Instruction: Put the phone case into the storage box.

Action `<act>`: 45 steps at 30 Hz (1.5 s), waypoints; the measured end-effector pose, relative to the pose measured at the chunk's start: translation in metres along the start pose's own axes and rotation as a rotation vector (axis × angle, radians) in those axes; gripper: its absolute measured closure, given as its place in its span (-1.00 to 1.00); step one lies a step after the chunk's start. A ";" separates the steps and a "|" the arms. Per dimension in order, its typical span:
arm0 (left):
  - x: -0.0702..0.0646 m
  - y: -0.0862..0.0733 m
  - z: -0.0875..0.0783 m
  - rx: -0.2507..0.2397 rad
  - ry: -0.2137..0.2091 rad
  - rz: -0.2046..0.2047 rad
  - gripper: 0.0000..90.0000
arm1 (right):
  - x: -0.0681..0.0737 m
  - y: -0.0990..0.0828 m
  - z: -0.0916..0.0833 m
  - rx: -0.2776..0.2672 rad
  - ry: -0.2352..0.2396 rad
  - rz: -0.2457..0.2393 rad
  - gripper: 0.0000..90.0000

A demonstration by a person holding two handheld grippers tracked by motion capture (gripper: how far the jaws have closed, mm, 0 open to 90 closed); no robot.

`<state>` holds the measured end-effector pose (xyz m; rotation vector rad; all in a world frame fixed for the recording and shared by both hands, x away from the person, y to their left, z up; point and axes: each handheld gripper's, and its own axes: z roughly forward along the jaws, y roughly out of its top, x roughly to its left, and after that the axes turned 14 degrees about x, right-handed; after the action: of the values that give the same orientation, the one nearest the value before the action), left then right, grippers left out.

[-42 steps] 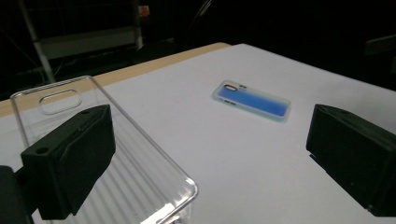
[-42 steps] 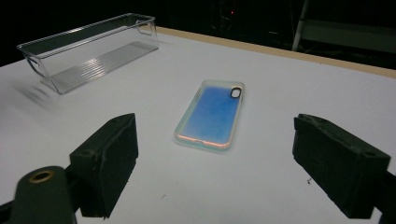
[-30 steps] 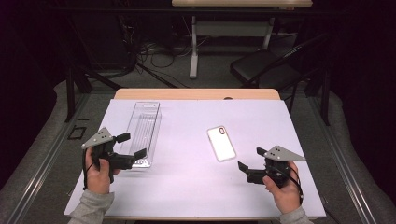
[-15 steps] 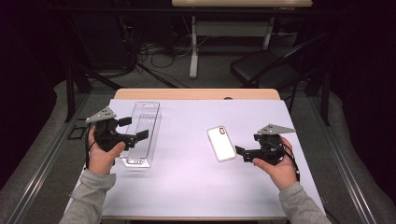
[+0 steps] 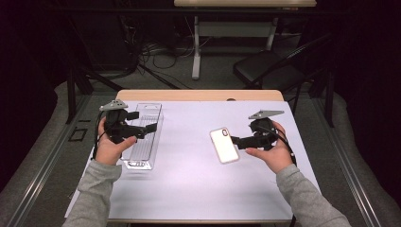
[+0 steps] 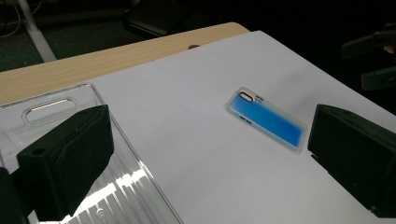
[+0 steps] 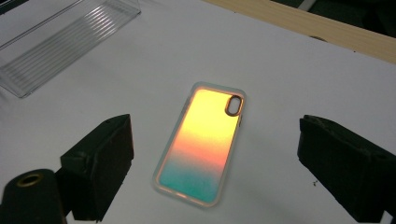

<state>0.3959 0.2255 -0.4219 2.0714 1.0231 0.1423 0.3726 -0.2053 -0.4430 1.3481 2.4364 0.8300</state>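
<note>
where the white sheet [image 5: 189,179] covers the table [image 5: 198,95], lies flat a phone case [image 5: 224,145], a little to 3 o'clock of the sheet's middle in the high view, camera cutout toward 12 o'clock. glows orange over teal in the right gripper view [image 7: 207,144], reads blue in the left gripper view [image 6: 267,118]. touched by nothing, resting on the sheet alone.

at 9 o'clock of the case, well apart, lies a clear plastic tray [image 5: 143,135], ribbed, long side running 12 to 6.

just at 3 o'clock of the case hovers the right gripper [image 5: 235,142], held in the right hand [image 5: 270,151], pointing toward 9 o'clock. jaws spread wide, nothing between the pads; case framed between them in its own view but untouched.

over the tray's 9 o'clock edge hangs the left gripper [image 5: 152,127], held in the left hand [image 5: 112,145], pointing toward 3 o'clock. jaws likewise wide apart, gripping nothing; one jaw seen above the tray's ribs, the other above bare sheet near the case.
</note>
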 end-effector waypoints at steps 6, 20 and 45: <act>0.008 0.006 0.004 -0.018 -0.002 -0.011 -0.96 | -0.006 0.020 0.007 0.030 0.012 0.013 -0.74; 0.002 0.004 0.004 -0.002 0.064 0.034 -0.89 | -0.021 0.045 0.037 0.143 -0.015 0.033 -0.67; 0.003 -0.001 -0.004 -0.018 0.065 0.039 -0.76 | -0.024 0.049 0.097 0.317 -0.093 0.086 -0.01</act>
<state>0.3959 0.2304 -0.4204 2.0828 1.0176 0.2396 0.4648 -0.1701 -0.4947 1.5689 2.5286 0.3970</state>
